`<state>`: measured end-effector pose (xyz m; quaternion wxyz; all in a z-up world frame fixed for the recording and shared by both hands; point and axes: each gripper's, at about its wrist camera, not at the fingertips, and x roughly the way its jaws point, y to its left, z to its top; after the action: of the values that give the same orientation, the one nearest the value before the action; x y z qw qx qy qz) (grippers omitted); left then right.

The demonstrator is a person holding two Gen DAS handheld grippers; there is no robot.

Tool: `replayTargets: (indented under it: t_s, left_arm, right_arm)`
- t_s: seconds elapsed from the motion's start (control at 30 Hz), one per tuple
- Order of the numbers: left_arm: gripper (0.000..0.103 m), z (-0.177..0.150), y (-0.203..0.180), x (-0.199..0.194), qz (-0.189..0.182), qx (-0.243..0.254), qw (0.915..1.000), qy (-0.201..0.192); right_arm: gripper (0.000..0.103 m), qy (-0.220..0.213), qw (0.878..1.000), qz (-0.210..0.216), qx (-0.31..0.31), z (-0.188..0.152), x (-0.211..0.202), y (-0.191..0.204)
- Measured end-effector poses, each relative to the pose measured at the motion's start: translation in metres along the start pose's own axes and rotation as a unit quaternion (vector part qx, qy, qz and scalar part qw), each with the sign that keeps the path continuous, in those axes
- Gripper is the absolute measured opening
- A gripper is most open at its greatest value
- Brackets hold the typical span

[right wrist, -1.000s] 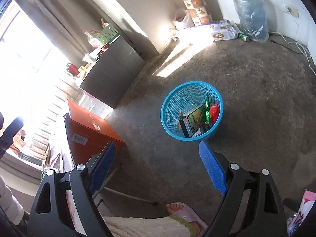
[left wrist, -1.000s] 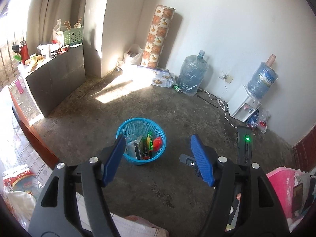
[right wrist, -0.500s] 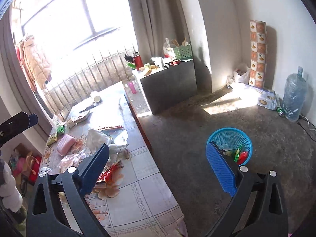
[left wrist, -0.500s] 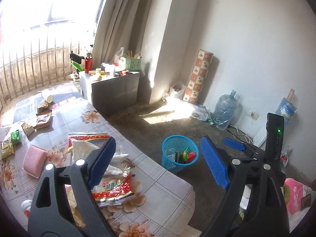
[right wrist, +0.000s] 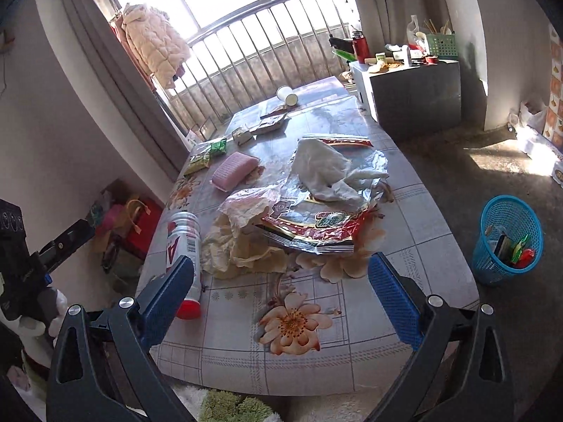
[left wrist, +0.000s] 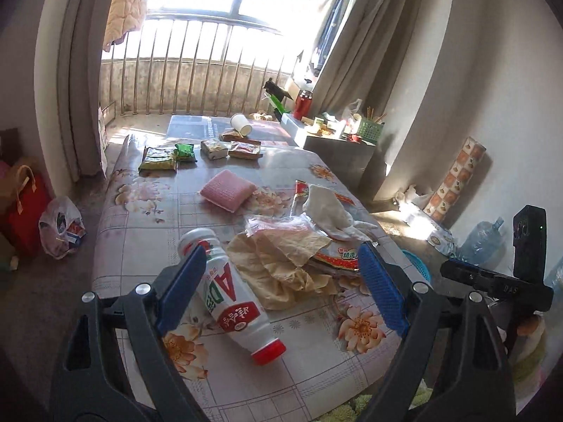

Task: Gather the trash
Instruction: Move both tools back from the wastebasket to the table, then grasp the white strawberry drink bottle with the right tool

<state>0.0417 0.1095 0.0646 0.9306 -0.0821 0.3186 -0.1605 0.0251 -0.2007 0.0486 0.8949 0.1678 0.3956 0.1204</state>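
Observation:
A white bottle with a red cap [left wrist: 232, 299] lies on the floral table [left wrist: 140, 232]; it also shows in the right wrist view [right wrist: 183, 249]. Beside it lie a crumpled tan wrapper [left wrist: 281, 263], a red foil snack bag [right wrist: 316, 225] and white tissue [right wrist: 323, 168]. My left gripper [left wrist: 281, 288] is open and empty above the bottle and wrapper. My right gripper [right wrist: 281, 302] is open and empty over the table's near edge. A blue trash basket [right wrist: 506, 239] with several pieces of trash stands on the floor at the right.
A pink sponge [left wrist: 228, 190], several snack packets [left wrist: 158, 158] and a tipped paper cup [left wrist: 241, 123] lie further back on the table. A grey cabinet [right wrist: 415, 95] with clutter stands at the right. Red bags [left wrist: 21, 204] sit on the floor at the left.
Both grippers have swung from the blue basket on the floor up and left to face the table with its trash. Both stay open and empty.

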Motion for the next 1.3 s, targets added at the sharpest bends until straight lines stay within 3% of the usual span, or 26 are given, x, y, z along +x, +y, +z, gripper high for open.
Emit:
replayTargets:
  t_s: [0.23, 0.5, 0.77, 0.83, 1.0, 1.3]
  left_arm:
    - [0.084, -0.038, 0.056, 0.014, 0.034, -0.086, 0.9952, 0.030]
    - [0.084, -0.048, 0.101, 0.024, 0.096, -0.106, 0.9888, 0.041]
    - [0.084, -0.043, 0.137, 0.025, 0.125, -0.123, 0.9835, 0.045]
    - [0.084, -0.044, 0.144, 0.026, 0.129, -0.128, 0.9823, 0.046]
    - [0.084, -0.041, 0.154, 0.032, 0.135, -0.132, 0.9808, 0.048]
    - [0.084, -0.024, 0.146, 0.059, 0.120, -0.114, 0.9843, 0.060]
  right_arm:
    - [0.096, 0.070, 0.996, 0.060, -0.019, 0.000, 0.047, 0.041]
    - [0.096, 0.143, 0.981, 0.105, -0.079, 0.010, 0.134, 0.117]
    - [0.089, 0.203, 0.966, 0.065, -0.146, 0.002, 0.223, 0.168]
    - [0.083, 0.216, 0.962, 0.052, -0.159, -0.001, 0.235, 0.173]
    - [0.062, 0.251, 0.947, 0.046, -0.194, -0.018, 0.247, 0.178]
    - [0.062, 0.247, 0.917, 0.044, -0.310, -0.051, 0.200, 0.173]
